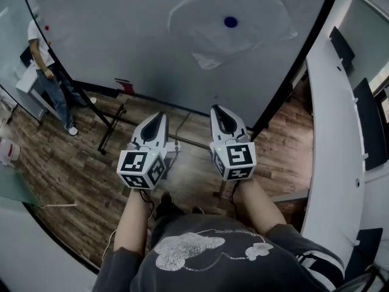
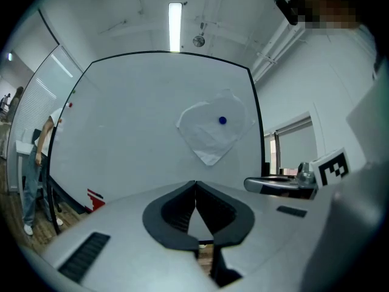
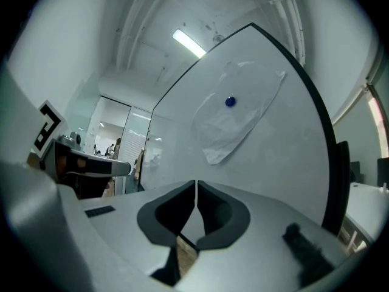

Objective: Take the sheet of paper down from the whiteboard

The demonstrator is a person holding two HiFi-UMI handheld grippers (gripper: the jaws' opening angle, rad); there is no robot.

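Paper [image 1: 249, 38] hangs on whiteboard [image 1: 121, 35]; left tongs [image 1: 159, 115], right tongs [image 1: 217, 109] clenched empty; person [image 1: 48, 78] beside it.

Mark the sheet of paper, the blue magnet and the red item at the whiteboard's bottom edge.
sheet of paper [image 1: 252, 35], head view, flat area right of its middle.
blue magnet [image 1: 230, 22], head view, its centre.
red item [image 1: 126, 86], head view, its middle.

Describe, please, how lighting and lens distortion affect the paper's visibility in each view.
Head view: the sheet of paper is pale against the grey whiteboard, whose edges bow. Left gripper view: a ceiling light glares above. Right gripper view: dark corners, creases readable.
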